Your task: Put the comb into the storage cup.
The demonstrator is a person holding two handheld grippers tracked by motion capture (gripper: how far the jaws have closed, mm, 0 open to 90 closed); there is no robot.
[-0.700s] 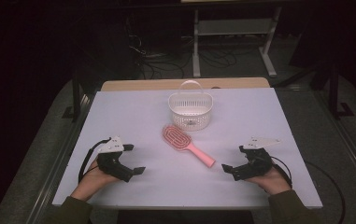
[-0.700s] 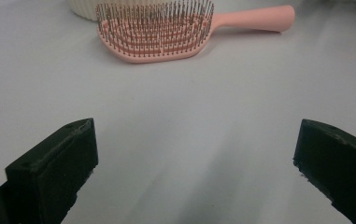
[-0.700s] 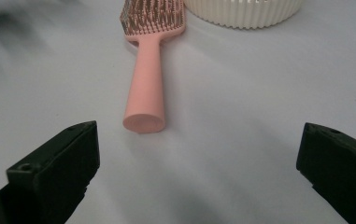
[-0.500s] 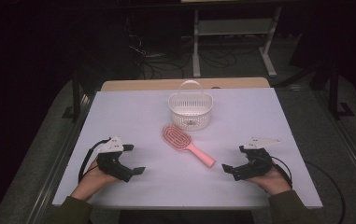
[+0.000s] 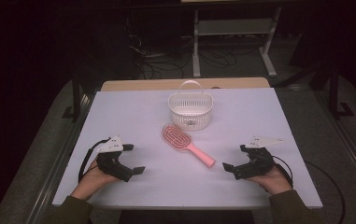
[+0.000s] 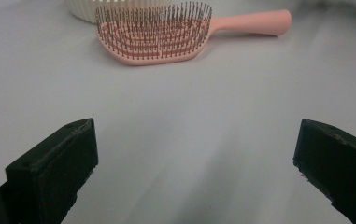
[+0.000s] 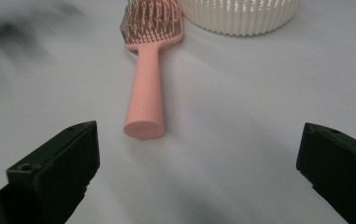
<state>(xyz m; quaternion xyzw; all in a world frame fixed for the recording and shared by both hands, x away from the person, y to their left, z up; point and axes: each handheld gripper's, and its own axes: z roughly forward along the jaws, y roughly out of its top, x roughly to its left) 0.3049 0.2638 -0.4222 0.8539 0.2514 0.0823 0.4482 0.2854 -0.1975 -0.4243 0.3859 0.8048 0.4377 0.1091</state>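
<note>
A pink hairbrush (image 5: 185, 144) lies bristles up in the middle of the white table (image 5: 133, 112), its handle pointing toward the right front. Just behind it stands a white slatted basket (image 5: 190, 110) with a hoop handle. My left gripper (image 5: 132, 158) rests near the front left, open, jaws aimed at the brush head (image 6: 154, 32). At the front right my right gripper (image 5: 234, 158) is open too, nothing between its jaws, facing the handle end (image 7: 144, 128) of the brush. The basket's base (image 7: 241, 16) sits beyond it.
A wooden board (image 5: 185, 84) edges the table's far side. Beyond it the dark floor holds cables and a metal stand (image 5: 234, 28). Bare table surface lies between each gripper and the brush.
</note>
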